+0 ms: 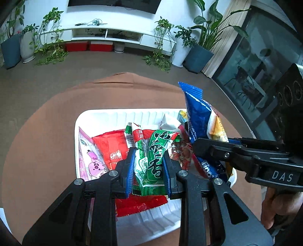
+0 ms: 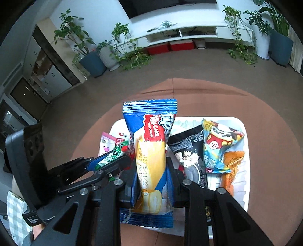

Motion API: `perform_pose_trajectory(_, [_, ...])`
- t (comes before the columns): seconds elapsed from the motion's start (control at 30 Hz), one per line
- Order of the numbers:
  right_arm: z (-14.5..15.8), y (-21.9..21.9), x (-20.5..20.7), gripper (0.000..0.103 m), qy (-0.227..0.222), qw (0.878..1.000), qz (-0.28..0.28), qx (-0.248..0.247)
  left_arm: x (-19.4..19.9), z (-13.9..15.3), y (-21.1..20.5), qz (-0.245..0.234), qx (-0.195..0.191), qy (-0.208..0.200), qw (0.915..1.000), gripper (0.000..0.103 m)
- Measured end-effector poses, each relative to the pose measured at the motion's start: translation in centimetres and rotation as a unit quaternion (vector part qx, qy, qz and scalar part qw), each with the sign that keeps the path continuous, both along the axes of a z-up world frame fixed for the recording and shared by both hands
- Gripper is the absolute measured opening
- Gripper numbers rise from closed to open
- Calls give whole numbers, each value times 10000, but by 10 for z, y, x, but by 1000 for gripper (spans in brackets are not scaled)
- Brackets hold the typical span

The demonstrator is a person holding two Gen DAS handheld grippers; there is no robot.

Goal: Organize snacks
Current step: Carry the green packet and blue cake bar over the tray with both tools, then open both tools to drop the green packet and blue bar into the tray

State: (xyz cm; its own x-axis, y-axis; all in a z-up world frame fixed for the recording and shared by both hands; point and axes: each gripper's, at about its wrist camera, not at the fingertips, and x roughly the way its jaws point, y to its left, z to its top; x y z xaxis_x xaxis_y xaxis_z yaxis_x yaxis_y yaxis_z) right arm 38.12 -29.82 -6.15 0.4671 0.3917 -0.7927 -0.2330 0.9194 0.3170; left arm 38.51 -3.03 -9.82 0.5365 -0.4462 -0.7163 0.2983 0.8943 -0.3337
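I am holding the green packet (image 1: pixel 151 160) in my left claw (image 1: pixel 148 170) and the blue roll cake (image 2: pixel 151 160) in my right claw (image 2: pixel 152 181); the white tray (image 2: pixel 244 132) is mostly filled, so I judge little is remaining.

Right gripper (image 2: pixel 151 181) fingers clamp a blue roll-cake packet (image 2: pixel 150 147) above the white tray (image 2: pixel 244 151)

A flat red foil packet (image 1: pixel 111 145) in the white plastic tray (image 1: pixel 98 115) lies partly hidden behind the left gripper (image 1: pixel 147 166); the green-and-white wrapper (image 1: pixel 151 157) between its blue pads covers packets beneath; the wall-mounted black television (image 1: pixel 113 4) is cut off by the top edge; small print on the blue roll-cake packet (image 2: pixel 151 143) blurs; the black snack pouch (image 2: pixel 189 149) is half masked.
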Motion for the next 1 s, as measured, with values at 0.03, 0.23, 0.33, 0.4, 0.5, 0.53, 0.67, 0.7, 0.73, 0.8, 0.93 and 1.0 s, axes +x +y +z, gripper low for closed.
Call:
perform_pose_trajectory(0.03, [-3, 1, 1, 28, 23, 10000, -6, -34, 0, -3, -2, -2, 10, 14, 10000, 24])
perform_pose_trajectory(0.23, [-15, 6, 7, 28, 173, 9997, -10, -149, 13, -19, -12, -8, 83, 34, 10000, 25])
perform_pose_trajectory(0.33, [-21, 6, 10, 28, 245, 9995, -55, -184, 12, -23, -22, -1, 89, 90, 9999, 25])
perform_pose_trajectory(0.4, [-22, 6, 11, 28, 272, 9995, -70, -167, 15, -26, -26, 18, 59, 119, 9999, 25])
perform_pose_trajectory(0.5, [-25, 9, 9, 28, 312, 9992, -65, -223, 16, -33, -27, 57, 57, 117, 9999, 25])
perform_pose_trajectory(0.53, [-28, 8, 10, 28, 360, 9991, -72, -199, 15, -35, -25, 61, 42, 116, 9999, 25])
perform_pose_trajectory(0.67, [-34, 6, 10, 28, 378, 9991, -129, -146, 14, -41, -23, 103, 47, 72, 9999, 25])
perform_pose_trajectory(0.7, [-34, 5, 13, 28, 382, 9991, -135, -139, 14, -42, -23, 110, 50, 57, 9999, 25])
perform_pose_trajectory(0.73, [-35, 6, 13, 28, 388, 9991, -133, -137, 15, -42, -23, 116, 53, 45, 9999, 25])
perform_pose_trajectory(0.8, [-37, 5, 14, 28, 404, 9990, -143, -95, 8, -42, -21, 124, 56, 18, 9999, 26])
perform_pose_trajectory(0.93, [-41, 1, 14, 28, 427, 9989, -179, 15, 1, -42, -22, 155, 88, -41, 9998, 26])
perform_pose_trajectory(1.0, [-41, 0, 14, 28, 420, 9990, -173, 10, -1, -42, -23, 176, 91, -62, 9998, 25])
